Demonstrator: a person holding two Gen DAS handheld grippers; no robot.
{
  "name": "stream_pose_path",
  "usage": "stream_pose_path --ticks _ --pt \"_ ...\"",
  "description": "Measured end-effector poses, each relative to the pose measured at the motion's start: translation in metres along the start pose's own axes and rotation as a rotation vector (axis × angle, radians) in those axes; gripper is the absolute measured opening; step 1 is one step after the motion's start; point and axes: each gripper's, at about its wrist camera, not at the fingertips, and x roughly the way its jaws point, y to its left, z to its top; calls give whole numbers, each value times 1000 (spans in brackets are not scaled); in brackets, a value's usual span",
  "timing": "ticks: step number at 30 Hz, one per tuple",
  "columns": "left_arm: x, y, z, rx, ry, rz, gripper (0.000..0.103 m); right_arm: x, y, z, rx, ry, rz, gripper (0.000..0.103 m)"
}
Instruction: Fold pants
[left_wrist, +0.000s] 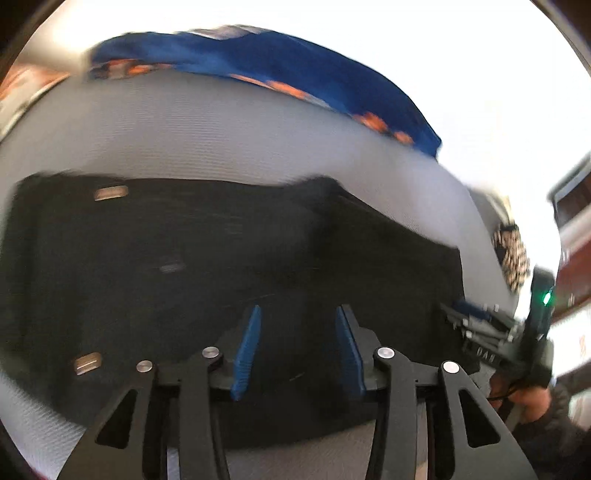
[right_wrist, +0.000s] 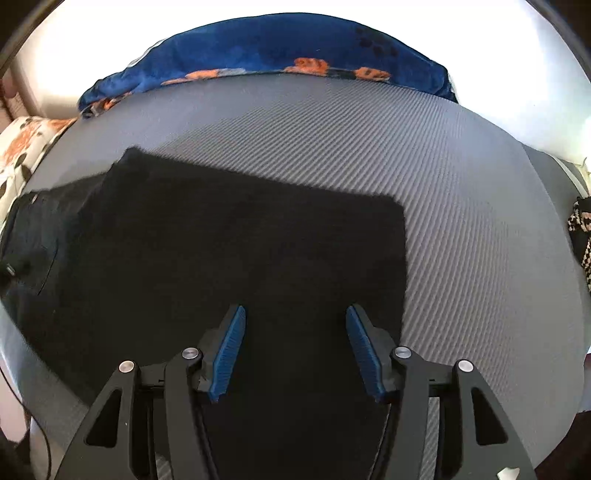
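Black pants (left_wrist: 207, 266) lie flat on a grey ribbed mat (left_wrist: 192, 129), partly folded, with small metal tabs showing at the left. My left gripper (left_wrist: 297, 314) is open and empty above the pants' near edge. The view is motion-blurred. My right gripper (right_wrist: 295, 312) is open and empty over the right part of the pants (right_wrist: 236, 240), whose straight right edge lies on the mat (right_wrist: 461, 206). The right gripper also shows in the left wrist view (left_wrist: 491, 325) at the pants' right edge, held by a hand.
A blue blanket with orange prints (right_wrist: 280, 55) lies along the mat's far edge, also seen in the left wrist view (left_wrist: 258, 59). A black-and-white patterned cloth (right_wrist: 583, 236) sits at the right. A floral fabric (right_wrist: 26, 147) lies at the left.
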Motion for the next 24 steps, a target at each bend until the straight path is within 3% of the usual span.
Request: stream_pose_path --ticks 3,7,10,18,24 --pt "-39 40 -5 -106 -53 -4 47 -6 13 -9 3 19 33 55" --pt "-92 103 -14 -284 -179 12 64 -11 46 -20 -26 42 90 58" --pt "-108 140 -23 -359 -174 39 68 -14 82 -25 -97 59 132 60" --pt "-87 197 -55 -613 -62 -165 72 -22 127 -14 -96 62 231 61" --pt "-59 212 -56 -650 -71 -220 72 -31 130 -9 -55 39 219 63"
